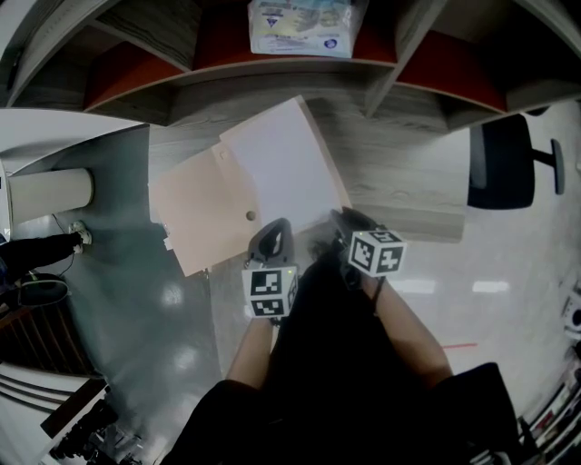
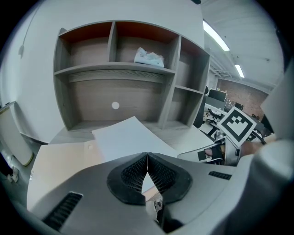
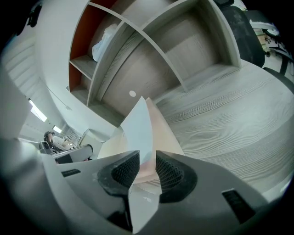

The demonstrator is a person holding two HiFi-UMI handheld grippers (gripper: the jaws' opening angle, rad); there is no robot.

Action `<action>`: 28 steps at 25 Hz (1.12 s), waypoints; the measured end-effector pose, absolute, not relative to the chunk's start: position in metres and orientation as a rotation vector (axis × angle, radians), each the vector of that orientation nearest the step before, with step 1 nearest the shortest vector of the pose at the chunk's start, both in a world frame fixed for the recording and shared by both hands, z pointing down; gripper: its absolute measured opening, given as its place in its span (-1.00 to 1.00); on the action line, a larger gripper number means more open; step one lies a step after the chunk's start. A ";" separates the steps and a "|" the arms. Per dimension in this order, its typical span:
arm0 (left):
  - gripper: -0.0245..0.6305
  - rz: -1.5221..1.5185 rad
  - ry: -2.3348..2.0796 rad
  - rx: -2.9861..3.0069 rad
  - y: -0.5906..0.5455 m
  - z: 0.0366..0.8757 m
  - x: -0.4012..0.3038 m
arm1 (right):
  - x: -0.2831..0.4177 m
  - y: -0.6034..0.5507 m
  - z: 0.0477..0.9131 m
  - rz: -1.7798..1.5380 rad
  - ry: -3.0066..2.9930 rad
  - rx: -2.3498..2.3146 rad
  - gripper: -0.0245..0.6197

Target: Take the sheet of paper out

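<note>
Head view: the left gripper (image 1: 270, 227) and the right gripper (image 1: 343, 218) sit side by side at the near edge of a pale tan paper envelope (image 1: 195, 213) that lies on a grey wood-grain desk (image 1: 399, 173). A white sheet of paper (image 1: 281, 159) lies on the envelope straight ahead of both grippers' tips. The envelope's bare part spreads ahead and to the left of the left gripper. Well beyond the tips, a white plastic-wrapped packet (image 1: 300, 25) rests in a grey shelf unit with red-brown back panels (image 1: 272, 77).

Left gripper view: the ribbed black pads (image 2: 133, 174) are pressed together at their tips. Whether a thin edge is caught there cannot be told. The sheet (image 2: 126, 137) lies flat just ahead of them, with the envelope (image 2: 64, 160) ahead and to the left.

Right gripper view: the jaws stand slightly apart. The sheet (image 3: 138, 128) runs between them, against one pad with a gap to the other. The envelope (image 3: 161, 133) shows just beyond the tips, beside the sheet.
</note>
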State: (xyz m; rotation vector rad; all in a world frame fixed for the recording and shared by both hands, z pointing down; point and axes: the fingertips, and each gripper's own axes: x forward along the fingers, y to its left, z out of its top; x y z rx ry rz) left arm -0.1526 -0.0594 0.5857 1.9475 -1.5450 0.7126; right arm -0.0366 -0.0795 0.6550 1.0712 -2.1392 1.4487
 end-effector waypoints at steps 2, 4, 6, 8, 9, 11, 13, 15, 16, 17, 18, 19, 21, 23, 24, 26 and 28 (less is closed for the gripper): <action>-0.79 0.712 -1.550 1.942 -0.059 0.586 -0.154 | -0.038 -0.081 0.656 1.453 -2.141 1.066 -0.59; -0.79 0.708 -1.557 1.937 -0.059 0.585 -0.155 | -0.039 -0.083 0.659 1.451 -2.135 1.060 -0.59; -0.79 0.707 -1.565 1.932 -0.060 0.585 -0.158 | -0.040 -0.085 0.662 1.447 -2.126 1.054 -0.59; -0.79 0.708 -1.574 1.924 -0.061 0.584 -0.161 | -0.042 -0.086 0.663 1.453 -2.123 1.041 -0.60; -0.79 0.707 -1.578 1.920 -0.061 0.584 -0.162 | -0.043 -0.087 0.664 1.461 -2.122 1.034 -0.59; -0.79 0.707 -1.586 1.911 -0.062 0.584 -0.164 | -0.044 -0.087 0.666 1.476 -2.115 1.022 -0.60; -0.79 0.707 -1.593 1.903 -0.063 0.584 -0.166 | -0.044 -0.088 0.667 1.475 -2.108 1.015 -0.60; -0.79 0.706 -1.599 1.895 -0.065 0.585 -0.167 | -0.044 -0.089 0.667 1.458 -2.106 0.996 -0.60; -0.79 0.707 -1.602 1.889 -0.065 0.585 -0.168 | -0.044 -0.089 0.668 1.444 -2.106 0.984 -0.60; -0.79 0.709 -1.605 1.883 -0.065 0.585 -0.169 | -0.043 -0.090 0.669 1.432 -2.105 0.974 -0.62; -0.79 0.711 -1.609 1.875 -0.065 0.586 -0.169 | -0.043 -0.090 0.669 1.426 -2.102 0.966 -0.65; -0.79 0.713 -1.611 1.867 -0.065 0.587 -0.170 | -0.042 -0.090 0.670 1.425 -2.097 0.960 -0.68; -0.79 0.719 -1.617 1.851 -0.065 0.589 -0.170 | -0.041 -0.090 0.671 1.429 -2.088 0.950 -0.74; -0.79 0.730 -1.625 1.837 -0.065 0.589 -0.170 | -0.041 -0.089 0.672 1.443 -2.081 0.940 -0.77; -0.79 0.737 -1.631 1.830 -0.065 0.588 -0.171 | -0.041 -0.088 0.672 1.453 -2.077 0.934 -0.78; -0.79 0.746 -1.646 1.820 -0.066 0.586 -0.171 | -0.040 -0.086 0.674 1.469 -2.072 0.922 -0.81; -0.79 0.754 -1.658 1.813 -0.066 0.586 -0.171 | -0.040 -0.086 0.676 1.475 -2.080 0.907 -0.83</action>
